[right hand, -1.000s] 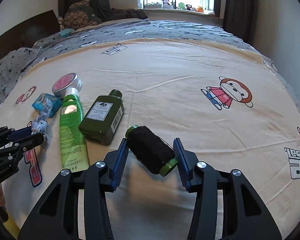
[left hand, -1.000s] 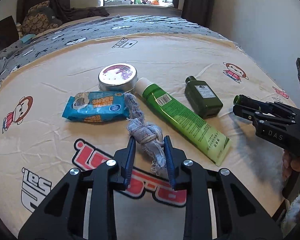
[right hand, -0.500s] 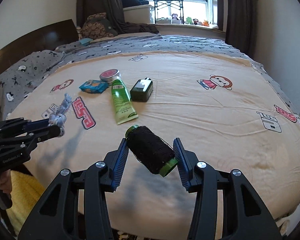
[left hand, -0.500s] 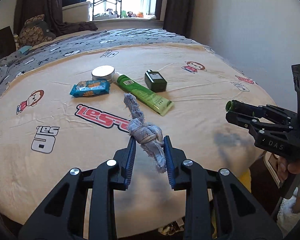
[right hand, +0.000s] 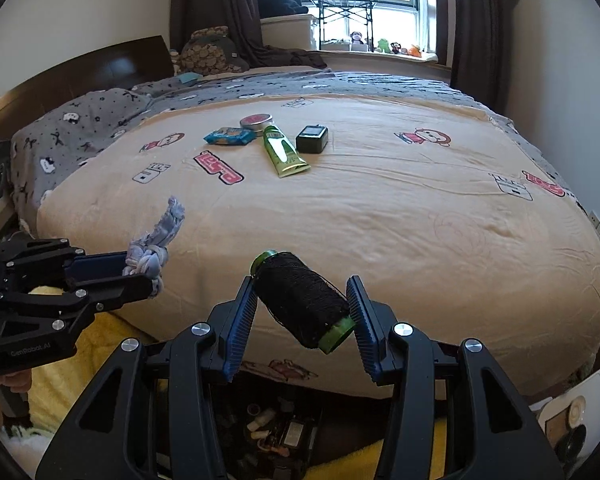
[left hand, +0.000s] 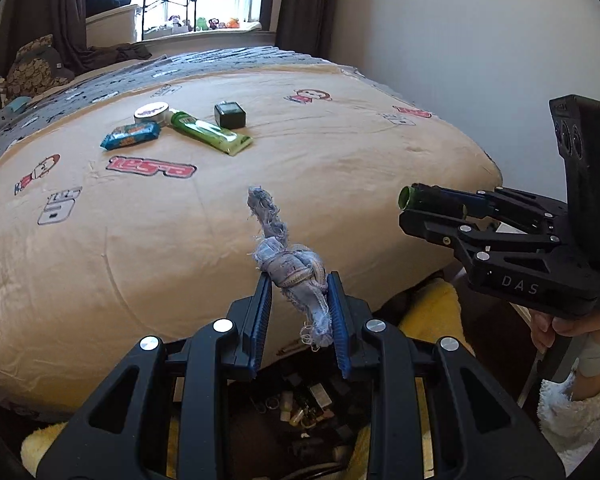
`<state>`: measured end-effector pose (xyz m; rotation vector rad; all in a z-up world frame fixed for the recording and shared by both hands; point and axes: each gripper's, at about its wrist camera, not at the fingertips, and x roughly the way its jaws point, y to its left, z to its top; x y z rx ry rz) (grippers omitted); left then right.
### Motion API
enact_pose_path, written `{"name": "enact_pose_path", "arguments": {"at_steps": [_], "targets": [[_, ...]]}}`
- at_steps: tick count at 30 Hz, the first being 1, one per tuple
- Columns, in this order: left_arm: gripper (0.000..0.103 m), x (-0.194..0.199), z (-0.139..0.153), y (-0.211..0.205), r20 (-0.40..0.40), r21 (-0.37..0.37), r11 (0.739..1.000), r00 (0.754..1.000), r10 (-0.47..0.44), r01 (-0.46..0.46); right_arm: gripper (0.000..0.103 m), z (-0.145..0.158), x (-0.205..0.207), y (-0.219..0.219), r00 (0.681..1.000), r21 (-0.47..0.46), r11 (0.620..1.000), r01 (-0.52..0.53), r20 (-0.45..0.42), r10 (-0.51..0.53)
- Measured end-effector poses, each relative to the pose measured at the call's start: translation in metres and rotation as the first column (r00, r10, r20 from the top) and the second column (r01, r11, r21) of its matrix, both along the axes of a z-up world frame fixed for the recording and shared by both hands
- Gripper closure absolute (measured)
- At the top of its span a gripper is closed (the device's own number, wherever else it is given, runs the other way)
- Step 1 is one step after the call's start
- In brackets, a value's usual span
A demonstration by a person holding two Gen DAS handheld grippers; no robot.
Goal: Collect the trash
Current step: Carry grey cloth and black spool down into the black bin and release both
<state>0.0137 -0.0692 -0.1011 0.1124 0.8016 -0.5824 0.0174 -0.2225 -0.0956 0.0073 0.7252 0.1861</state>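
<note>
My left gripper is shut on a knotted, frayed grey-blue rag, held above the near edge of the bed; the same rag shows at the left of the right wrist view. A black thread spool with green ends sits crosswise between the pads of my right gripper, which is shut on it; that spool also appears at the right of the left wrist view. Below both grippers lies a dark bin holding several small discarded items.
On the beige cartoon blanket far behind lie a blue snack pack, a round tin, a green tube and a dark green bottle. Yellow cloth lies on the floor around the bin. A wall runs along the right.
Both grippers have pulled back from the middle of the bed to beyond its near edge, each keeping its load. The bin and yellow cloth have come into view below.
</note>
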Motion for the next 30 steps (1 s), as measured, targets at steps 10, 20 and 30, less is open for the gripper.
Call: {"name": "enact_pose_path", "arguments": {"at_steps": [10,20,30], "targets": [[0.077,-0.016,-0.084,-0.014,-0.203,0.052,0.995,0.977,-0.068,0.080,0.056,-0.060,-0.015,0.001,0.988,0.004,1.000,0.019,-0.153,-0.018],[0.077,-0.010,-0.159,-0.016,-0.372,0.099,0.992,0.927,-0.041,0.083,0.056,-0.130,-0.008,0.012,0.945,0.012,0.999,0.030,-0.327,-0.024],[0.076,0.001,-0.201,-0.011,-0.494,0.100,0.992,0.869,-0.016,0.076,0.056,-0.183,0.000,0.021,0.886,0.018,0.999,0.047,-0.462,-0.033]]}}
